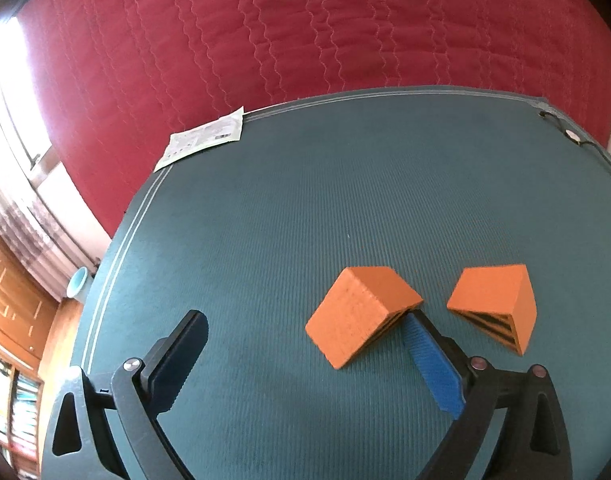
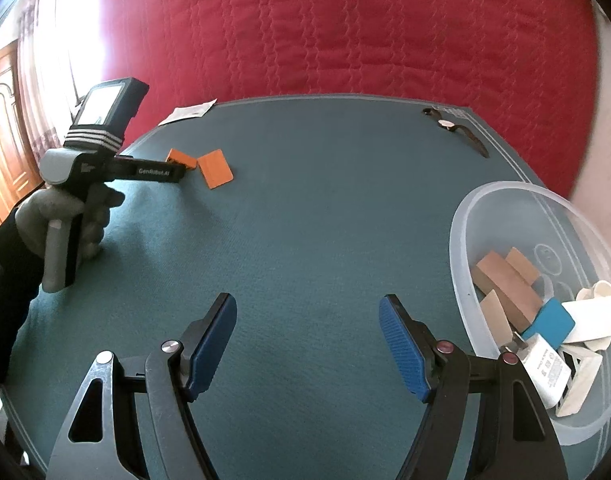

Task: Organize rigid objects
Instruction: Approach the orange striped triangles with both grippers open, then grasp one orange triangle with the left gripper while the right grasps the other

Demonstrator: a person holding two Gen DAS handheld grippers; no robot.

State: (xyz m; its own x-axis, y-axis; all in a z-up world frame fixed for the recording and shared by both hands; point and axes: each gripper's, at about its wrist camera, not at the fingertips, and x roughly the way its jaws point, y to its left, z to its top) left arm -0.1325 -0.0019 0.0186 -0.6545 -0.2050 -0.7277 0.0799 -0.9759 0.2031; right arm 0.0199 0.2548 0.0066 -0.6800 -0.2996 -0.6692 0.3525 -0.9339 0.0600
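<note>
Orange wedge [image 1: 363,312] mid-mat [image 1: 265,240] | my left gripper [image 1: 305,356] wide, empty | right gripper [image 2: 307,344] wide, empty | risk: right pad nudges wedge away.

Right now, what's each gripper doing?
Left gripper: open, empty, nearer orange block between its fingers.
Right gripper: open, empty, over the mat.

place: a home bedroom | you see: red quilted bedspread [image 1: 305,32] past the teal mat's [image 1: 265,208] far edge; wooden door [image 2: 1,128]; bookshelf [image 1: 9,408]
</note>
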